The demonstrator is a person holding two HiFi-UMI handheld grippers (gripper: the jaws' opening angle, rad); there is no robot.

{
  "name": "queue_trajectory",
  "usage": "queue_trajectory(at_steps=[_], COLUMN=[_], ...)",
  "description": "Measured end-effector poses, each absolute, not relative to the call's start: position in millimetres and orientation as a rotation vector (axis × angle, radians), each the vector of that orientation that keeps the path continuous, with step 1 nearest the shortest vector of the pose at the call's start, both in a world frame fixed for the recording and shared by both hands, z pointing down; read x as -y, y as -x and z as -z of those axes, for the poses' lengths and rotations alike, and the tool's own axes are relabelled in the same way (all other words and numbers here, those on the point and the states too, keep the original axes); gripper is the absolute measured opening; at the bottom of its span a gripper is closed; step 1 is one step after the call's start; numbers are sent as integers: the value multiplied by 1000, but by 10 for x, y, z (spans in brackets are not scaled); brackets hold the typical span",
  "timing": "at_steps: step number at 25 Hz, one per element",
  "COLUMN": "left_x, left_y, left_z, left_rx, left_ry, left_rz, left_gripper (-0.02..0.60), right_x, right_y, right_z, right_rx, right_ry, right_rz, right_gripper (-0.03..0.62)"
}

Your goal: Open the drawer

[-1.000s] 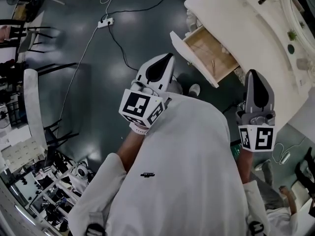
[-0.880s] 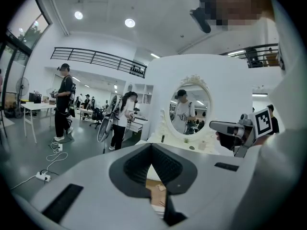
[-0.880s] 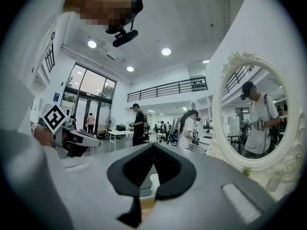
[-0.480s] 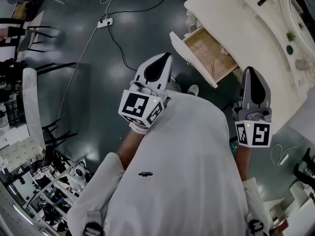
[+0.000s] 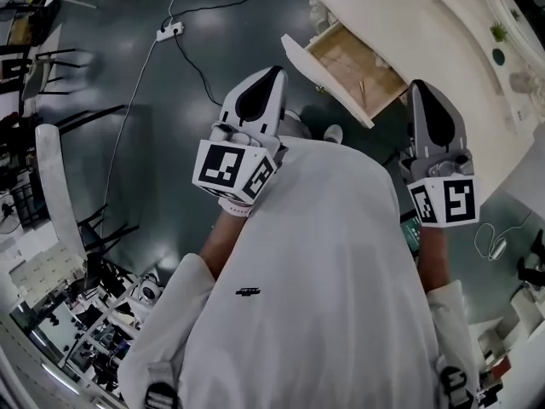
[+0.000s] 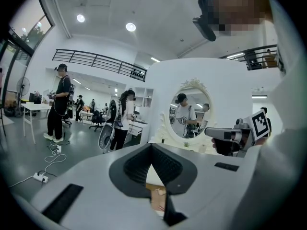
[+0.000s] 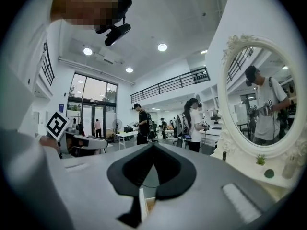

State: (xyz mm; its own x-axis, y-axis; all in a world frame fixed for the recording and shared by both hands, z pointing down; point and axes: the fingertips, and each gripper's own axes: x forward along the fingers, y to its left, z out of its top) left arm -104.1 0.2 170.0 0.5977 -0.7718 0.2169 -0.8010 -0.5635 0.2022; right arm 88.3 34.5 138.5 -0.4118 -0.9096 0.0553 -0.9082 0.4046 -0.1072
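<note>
White dressing table (image 5: 443, 24) ahead of both grippers and off to the right of the right one, oval mirror (image 7: 261, 104) above it.

Drawer (image 5: 358, 71) standing out of the table's front, between the two grippers and a little beyond their tips. Pulled well out, wooden floor bare to the head view, white front panel (image 5: 319, 75) on the side nearest the left gripper. Judged as done, or as good as done. Hard to tell whether at full reach.

Left gripper (image 5: 271, 72) near the front panel but apart from it, touching nothing. Jaws pressed together on nothing, tips meeting in a point in its own view.

Right gripper (image 5: 423, 88) just beside the drawer's other side, close to the table edge, likewise apart from both. Jaws together and empty.

No handle or edge in either grip, so no pull under way. Left to do, at most: a last tug if more opening is wanted, otherwise nothing.

Below each pair of closed tips, in the gripper views, only a sliver of pale wood from the drawer.
</note>
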Motion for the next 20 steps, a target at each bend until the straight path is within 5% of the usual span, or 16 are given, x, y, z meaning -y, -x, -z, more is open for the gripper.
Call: queue_trajectory(at_steps=[20], left_x=[-53], left_y=[832], left_z=[-1768], left_rx=[1226], left_ry=[-2552], left_rz=[-164], left_gripper=[9], right_x=[-522], right_y=[-858], right_z=[-1404], right_rx=[-2725], right_ry=[1624], right_rz=[189], right_gripper=[11])
